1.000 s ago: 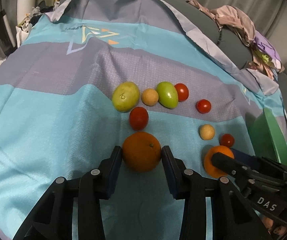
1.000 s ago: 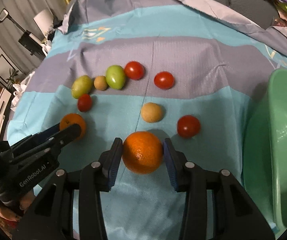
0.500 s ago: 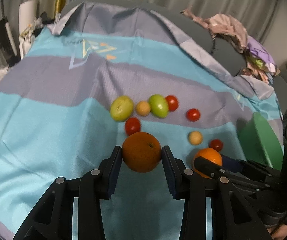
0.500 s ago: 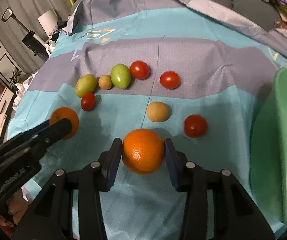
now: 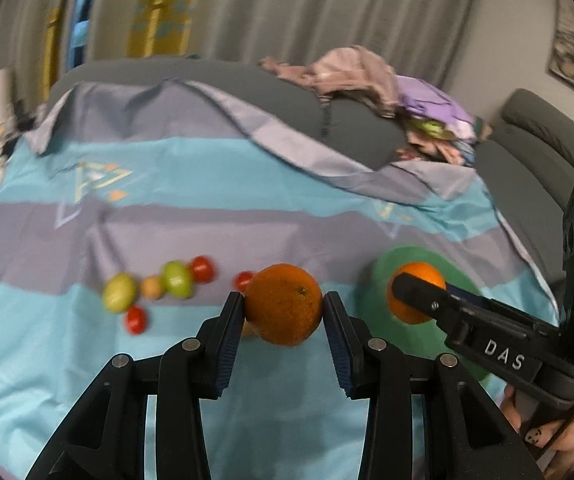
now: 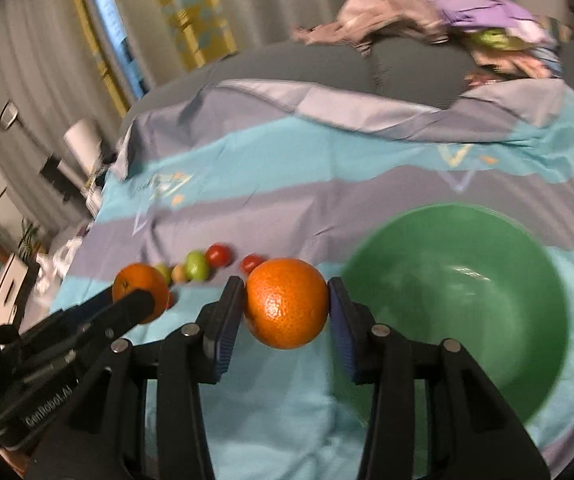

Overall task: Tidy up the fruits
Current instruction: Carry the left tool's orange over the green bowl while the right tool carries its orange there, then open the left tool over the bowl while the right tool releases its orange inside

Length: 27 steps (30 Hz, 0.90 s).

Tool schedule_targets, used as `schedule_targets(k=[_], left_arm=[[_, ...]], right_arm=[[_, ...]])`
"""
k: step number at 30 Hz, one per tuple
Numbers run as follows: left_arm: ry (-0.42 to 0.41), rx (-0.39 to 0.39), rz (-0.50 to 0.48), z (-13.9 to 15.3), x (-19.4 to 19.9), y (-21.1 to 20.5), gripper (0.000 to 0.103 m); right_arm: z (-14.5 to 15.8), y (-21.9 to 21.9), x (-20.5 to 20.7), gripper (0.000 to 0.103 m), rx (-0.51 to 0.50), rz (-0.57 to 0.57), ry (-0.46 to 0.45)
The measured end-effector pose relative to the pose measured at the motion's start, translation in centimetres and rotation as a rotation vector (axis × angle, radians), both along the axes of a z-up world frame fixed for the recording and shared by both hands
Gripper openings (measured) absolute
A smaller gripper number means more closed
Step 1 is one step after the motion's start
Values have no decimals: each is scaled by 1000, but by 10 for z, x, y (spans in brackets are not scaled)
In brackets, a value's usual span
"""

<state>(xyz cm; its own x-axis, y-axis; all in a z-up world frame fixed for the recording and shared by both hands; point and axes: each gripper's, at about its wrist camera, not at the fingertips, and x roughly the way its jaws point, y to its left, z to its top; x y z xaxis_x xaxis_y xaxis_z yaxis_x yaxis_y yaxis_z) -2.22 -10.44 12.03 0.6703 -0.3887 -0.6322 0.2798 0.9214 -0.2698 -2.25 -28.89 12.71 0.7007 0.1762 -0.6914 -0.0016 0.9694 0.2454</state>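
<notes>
Two oranges in our grippers, one each. Our left gripper (image 5: 283,309) has its pads pressed on both sides of a duller orange (image 5: 283,309), which sits clear of the bedsheet (image 5: 67,360). Our right gripper (image 6: 287,303) is clamped the same way on a brighter orange (image 6: 287,303), also off the cloth.

From the left wrist view, the right gripper's fingers (image 5: 419,294) come in from the right edge with their orange in front of the green bowl (image 5: 375,300). From the right wrist view, the left gripper's fingers (image 6: 135,304) come in from the left with their orange partly hidden behind the near finger.

Green bowl sits on the striped teal and grey sheet, to the right of the held fruit in the right wrist view; its inside looks bare where visible (image 6: 467,300).

Loose fruit on the sheet, left of the grippers: a yellow-green fruit (image 5: 119,298), a small tan one (image 5: 151,287) just beside it, a green one (image 5: 177,279) next, then a red tomato (image 5: 203,269). Another red tomato (image 5: 135,319) lies below the yellow-green one. One more red tomato (image 5: 243,279) is partly hidden behind the left orange.

Motion blur on the whole background. A pile of clothes (image 5: 367,76) lies on the grey sofa (image 5: 527,148) behind. One hand (image 5: 543,432) shows under the right gripper body.
</notes>
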Motion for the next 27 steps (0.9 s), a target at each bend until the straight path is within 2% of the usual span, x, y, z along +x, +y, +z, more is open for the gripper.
schedule_targets(k=[5,11,18,27], left_arm=[[5,-3,-91,4,6,-47,41],[31,27,-193,-3,13,-98,40],[76,61,-225,-21,20,-121,40],[108,106,-259,-36,19,-135,40]], right_arm=[[5,-47,-11,44,38,-102,-3],[-8,-76,-8,44,47,-174,50],[-25,-101,-4,44,68,-234,115],[-36,-106,3,46,46,-247,168]])
